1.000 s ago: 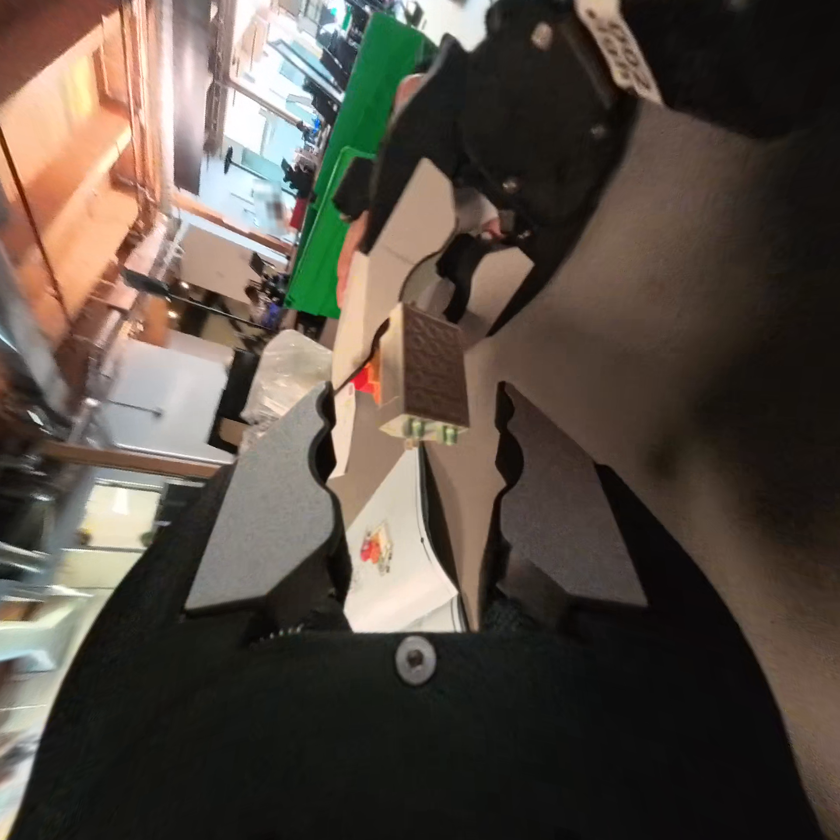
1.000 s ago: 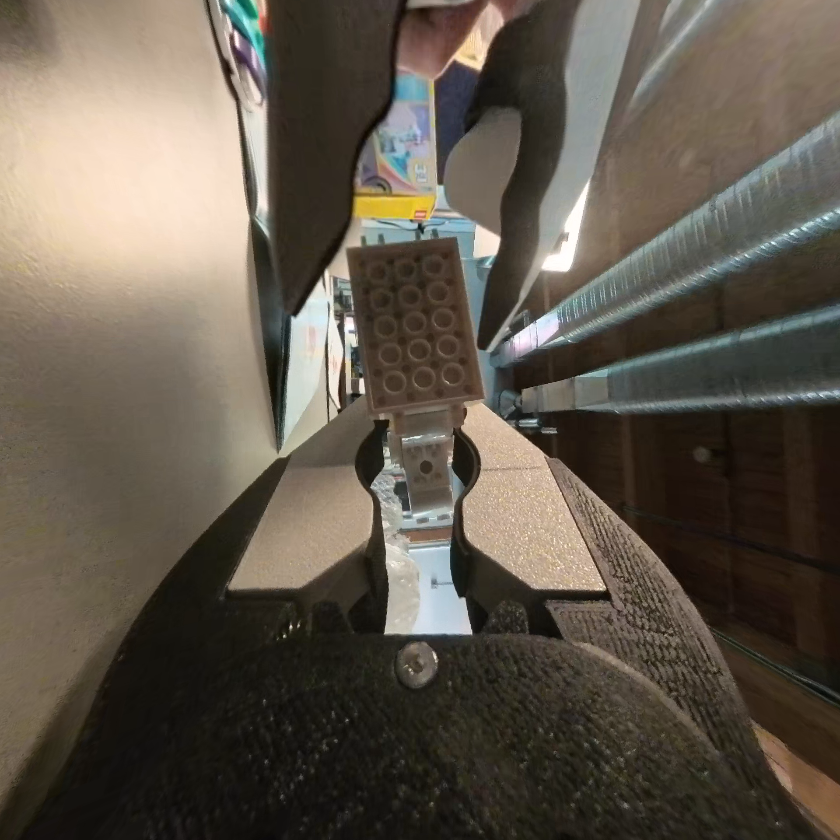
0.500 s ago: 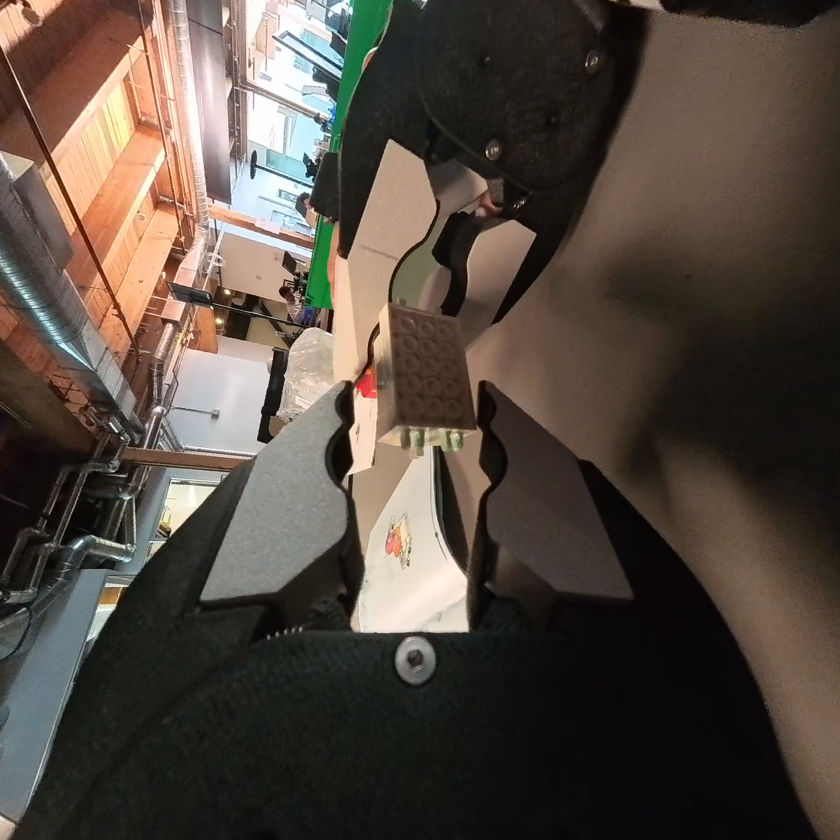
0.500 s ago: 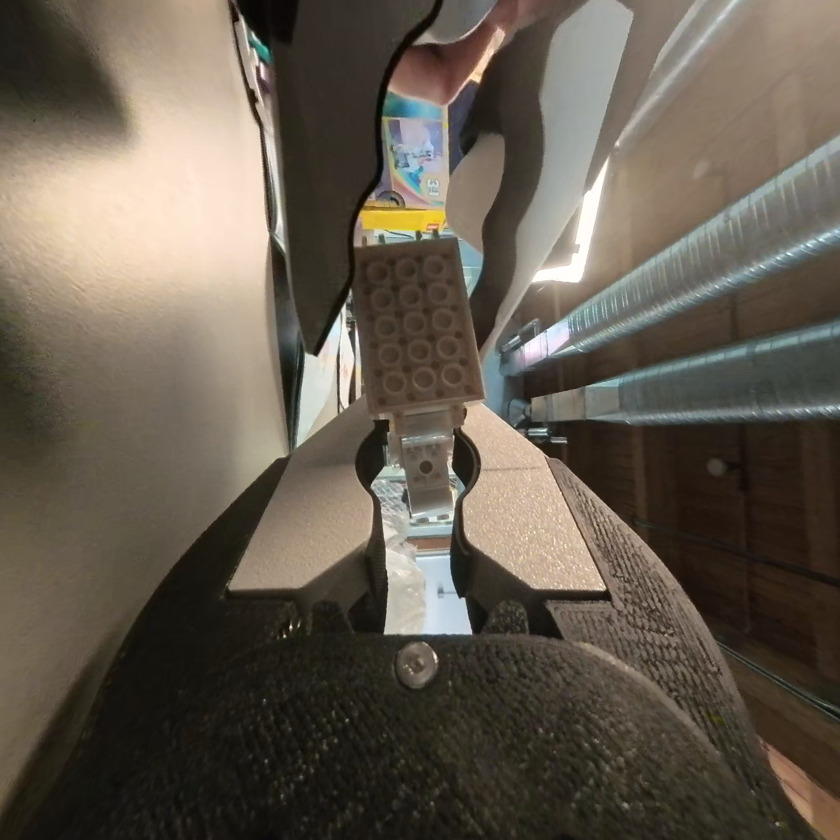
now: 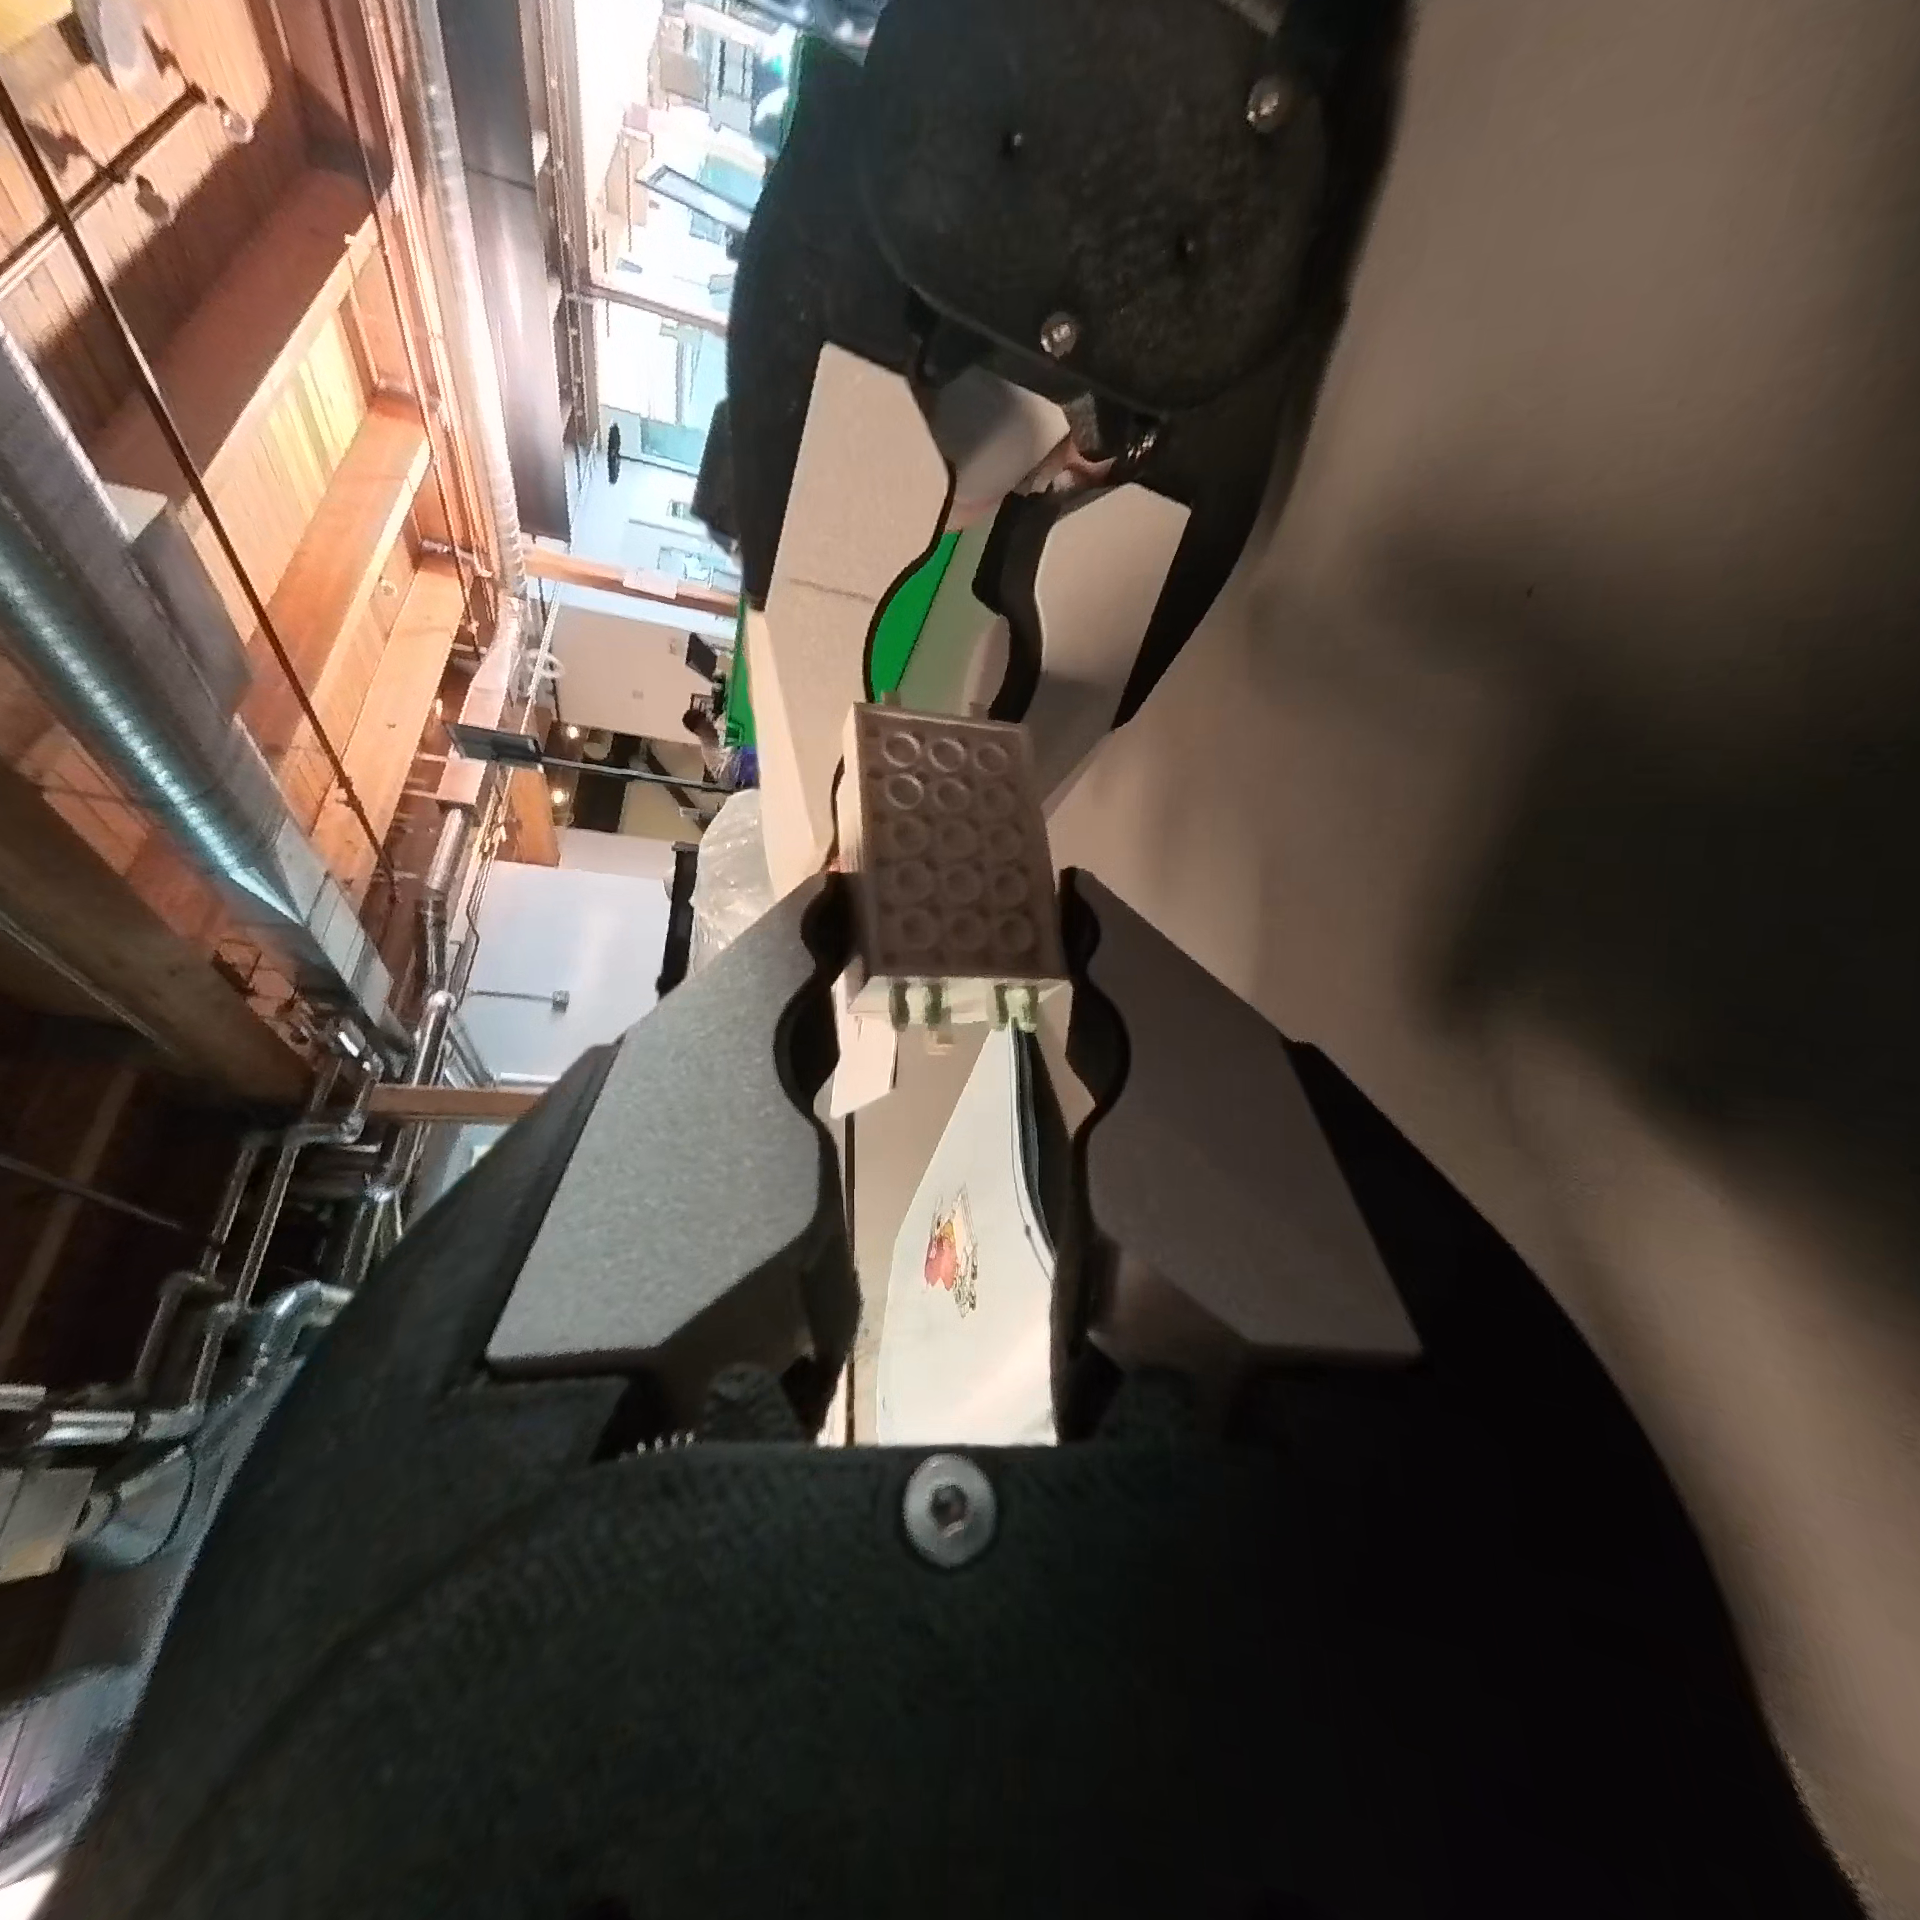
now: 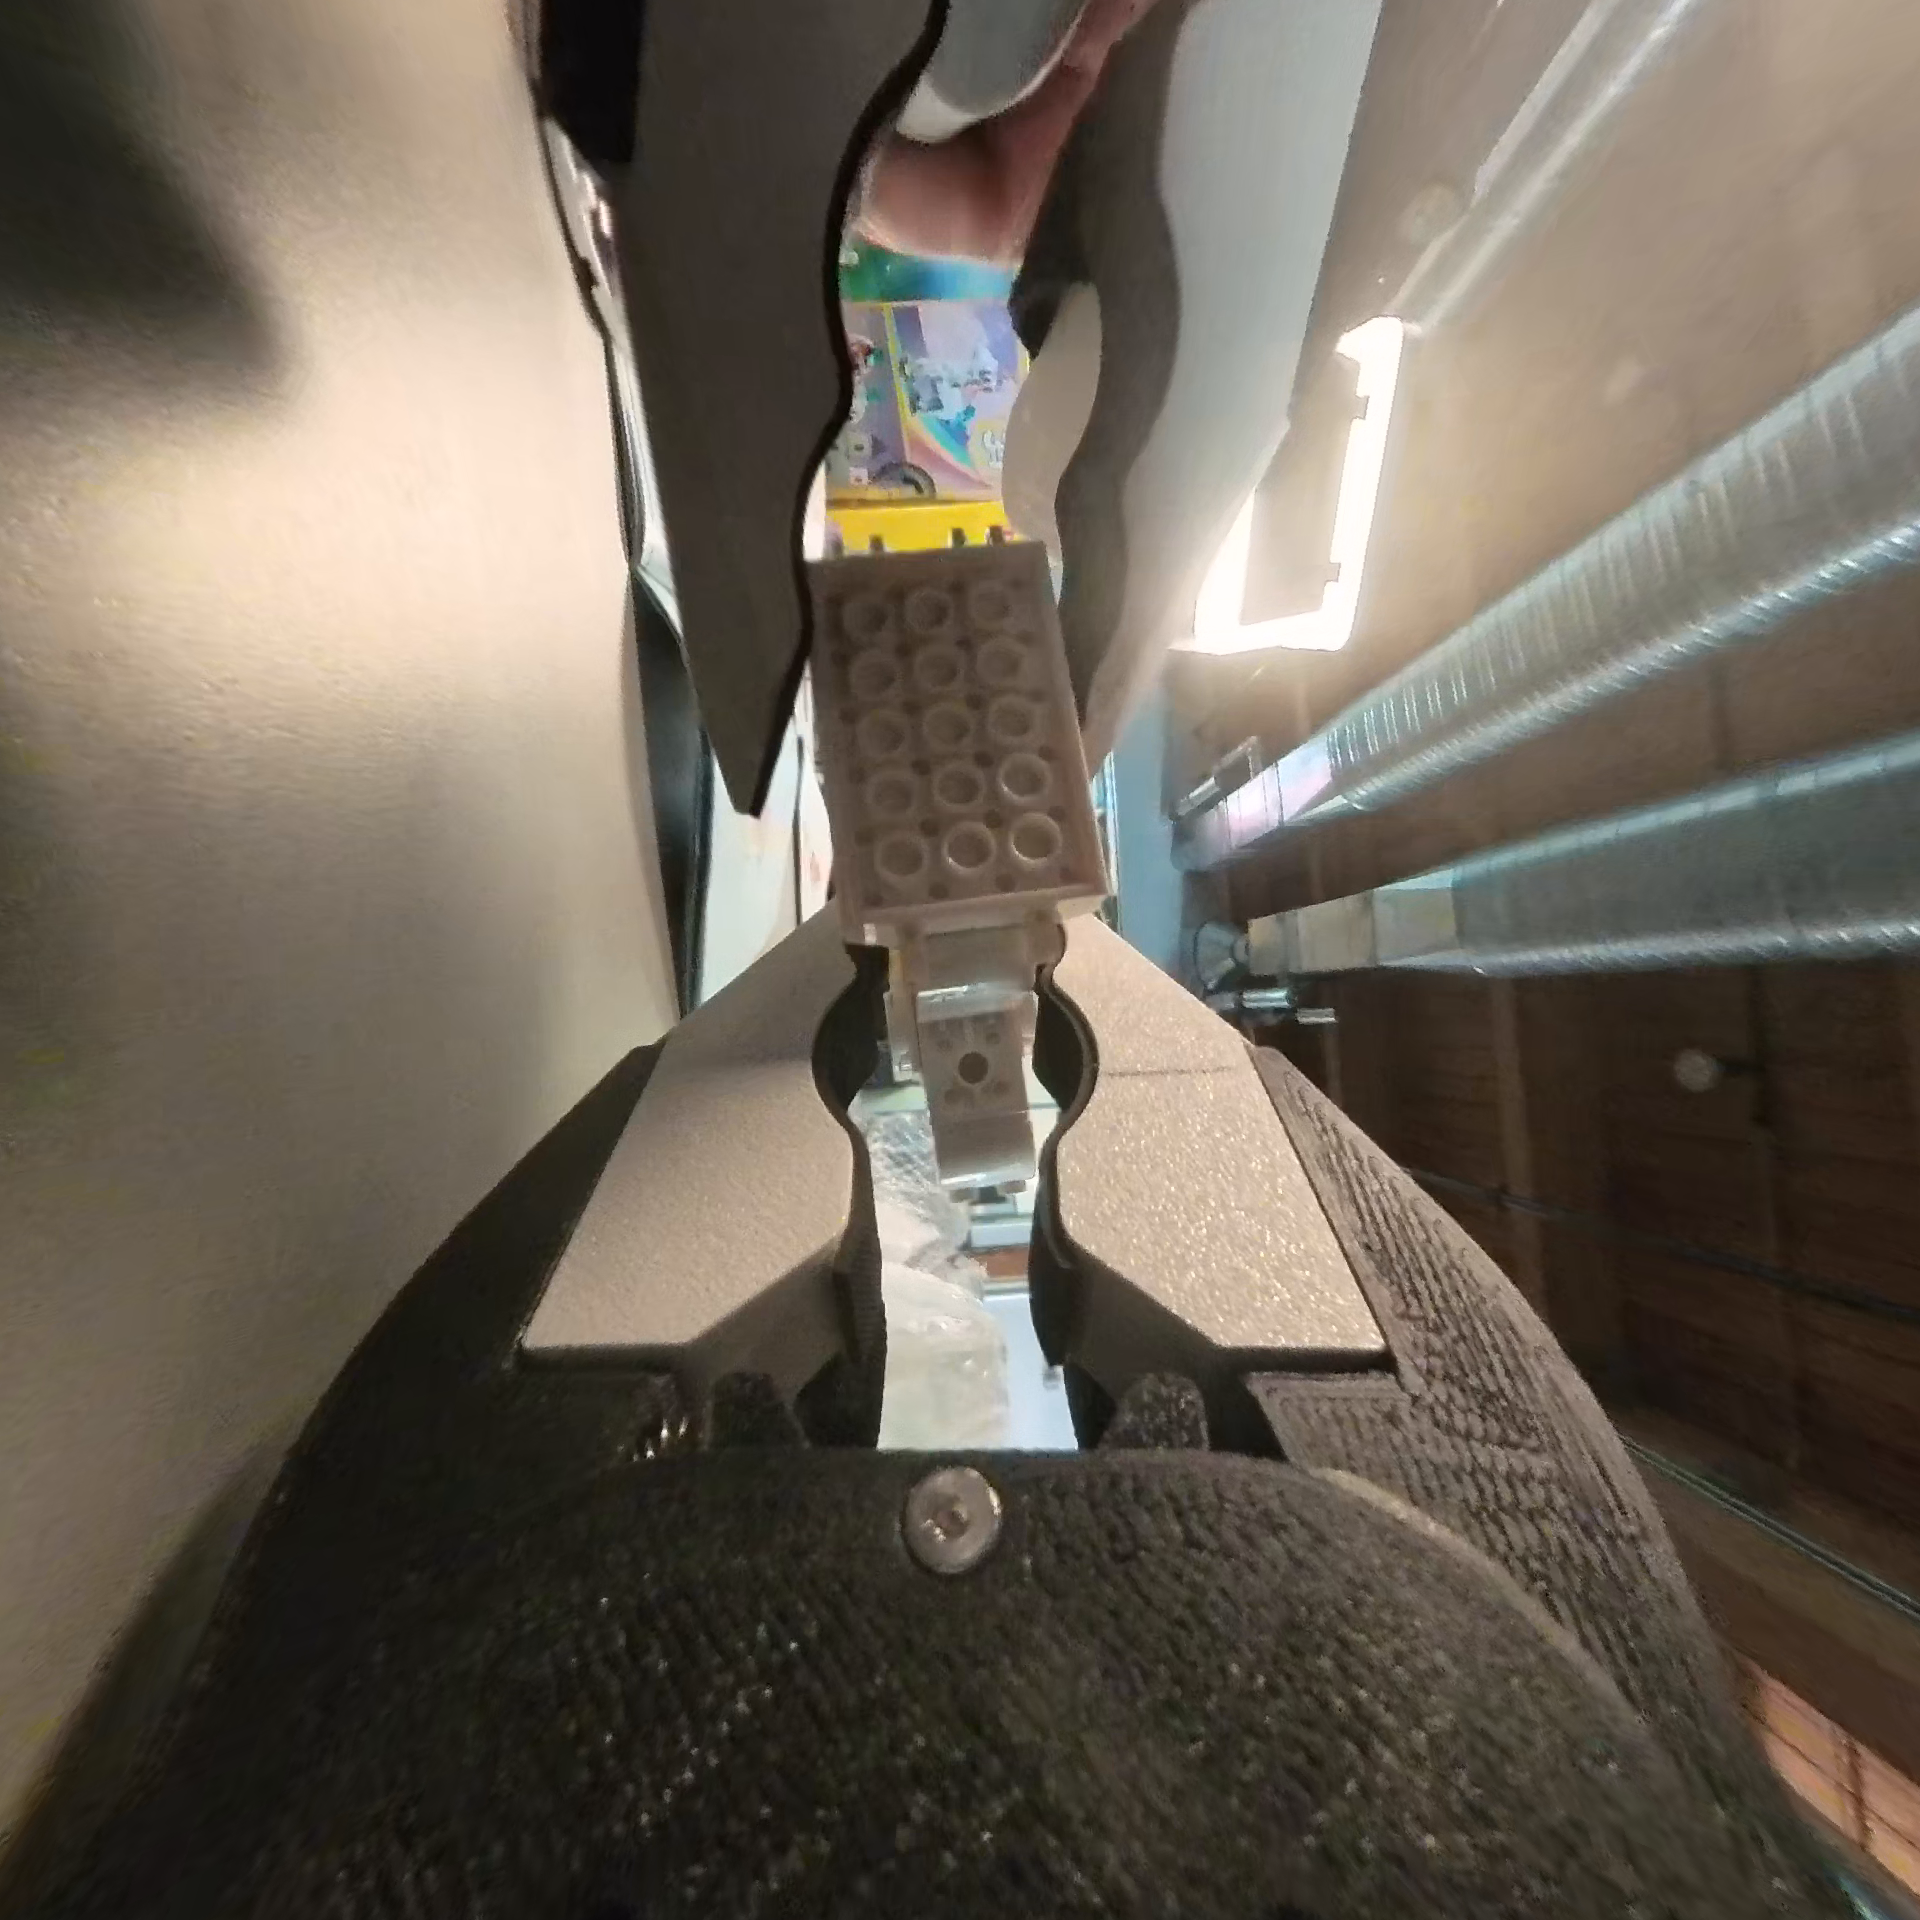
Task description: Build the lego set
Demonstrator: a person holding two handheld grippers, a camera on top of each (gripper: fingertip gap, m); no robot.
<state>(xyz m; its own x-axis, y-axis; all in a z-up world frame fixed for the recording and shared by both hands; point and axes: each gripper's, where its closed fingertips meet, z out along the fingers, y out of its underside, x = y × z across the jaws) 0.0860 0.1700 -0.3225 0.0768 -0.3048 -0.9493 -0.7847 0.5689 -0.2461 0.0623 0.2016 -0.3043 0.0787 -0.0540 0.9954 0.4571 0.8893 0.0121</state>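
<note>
The right gripper (image 6: 956, 987) is clamped on a small white piece (image 6: 971, 1070) that juts from one end of a grey lego block (image 6: 961, 738), holding the block aloft with its hollow, tubed underside turned to the camera. The left gripper (image 5: 951, 935) faces it from the other end. Its jaws sit on either side of the block's far end, touching or all but touching its sides; whether they have actually closed on it cannot be told from these views. In the left wrist view the block (image 5: 951, 847) shows pale green studs (image 5: 961, 1006) poking out at the end nearest that camera.

Both grippers are tipped sideways, so the bench (image 5: 1558, 727) runs up one side of each view, with the block held just off its surface rather than resting on it. A white instruction sheet (image 5: 966, 1247) lies on the bench behind the left gripper, and a colourful set box (image 6: 930, 416) stands beyond the block in the right view. Ceiling ducts (image 6: 1610, 831) fill the opposite side.

The step in hand looks like a mid-air handover or two-handed regrip of the partly built block. The next move calls for the left jaws to seat squarely on the block's flat sides before the right lets go, or the block may twist out.
</note>
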